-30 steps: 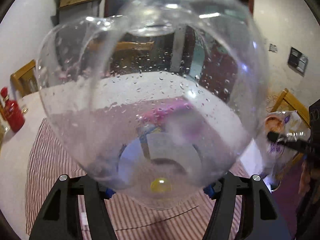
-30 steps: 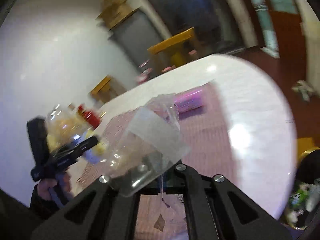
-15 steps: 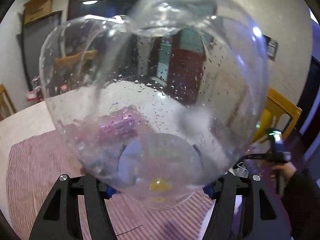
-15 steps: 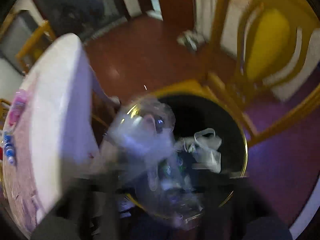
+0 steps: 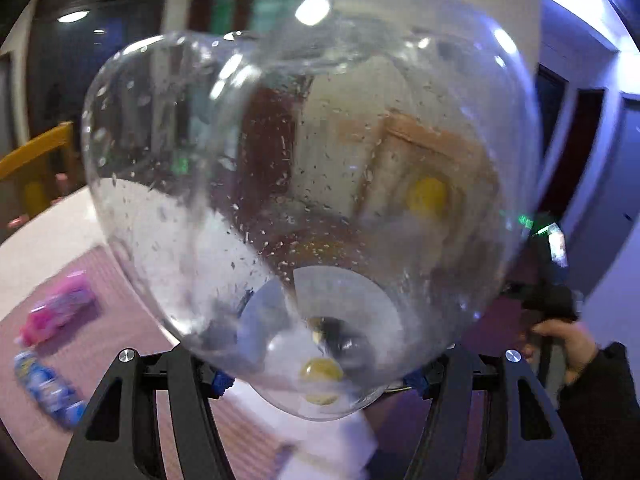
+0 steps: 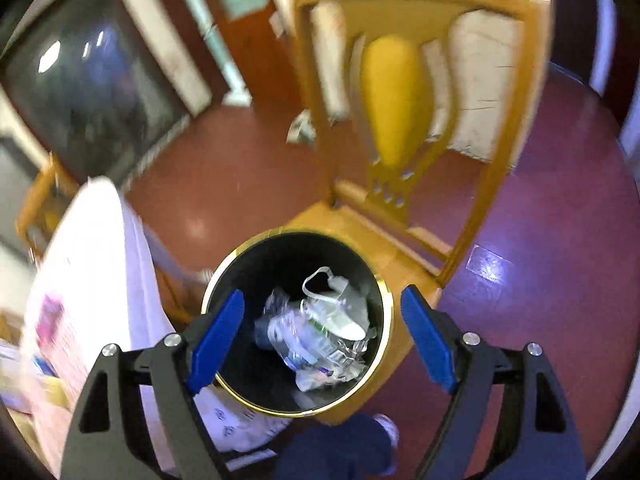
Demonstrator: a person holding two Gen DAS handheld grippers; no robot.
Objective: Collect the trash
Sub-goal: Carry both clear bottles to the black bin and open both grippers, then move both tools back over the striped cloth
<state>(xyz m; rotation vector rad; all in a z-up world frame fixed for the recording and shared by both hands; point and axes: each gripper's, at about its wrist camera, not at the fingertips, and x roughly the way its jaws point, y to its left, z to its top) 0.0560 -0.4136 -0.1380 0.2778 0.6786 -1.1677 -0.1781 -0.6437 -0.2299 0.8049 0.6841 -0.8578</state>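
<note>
Right tool hangs over the bin, jaws opening wide, blue pads apart with nothing between them; trash in the bin sits directly below in a crumpled pile of clear plastic and white wrappers. Left tool grips a clear plastic container by its lower end, jaws about half open and pressed on its sides; the container is wet inside, with a yellowish bit at the bottom, and fills most of the left wrist view. Likely step: bring the container over to the bin and drop it. To do it well, centre it above the gold rim before letting go, tip the open end down so drips land inside, and move the right tool aside first so the two don't collide. The container looks light and slippery, so it could bounce off the rim if dropped from the edge. Around: the bin stands on the floor just beside the white bench and in front of a yellow chair; the person's foot is right at the bin's near side. Still on the bench's striped cloth: a pink packet and a blue packet, probably next to collect. The person's right hand shows at the right of the left view, near the container's path. Both views blurred.
</note>
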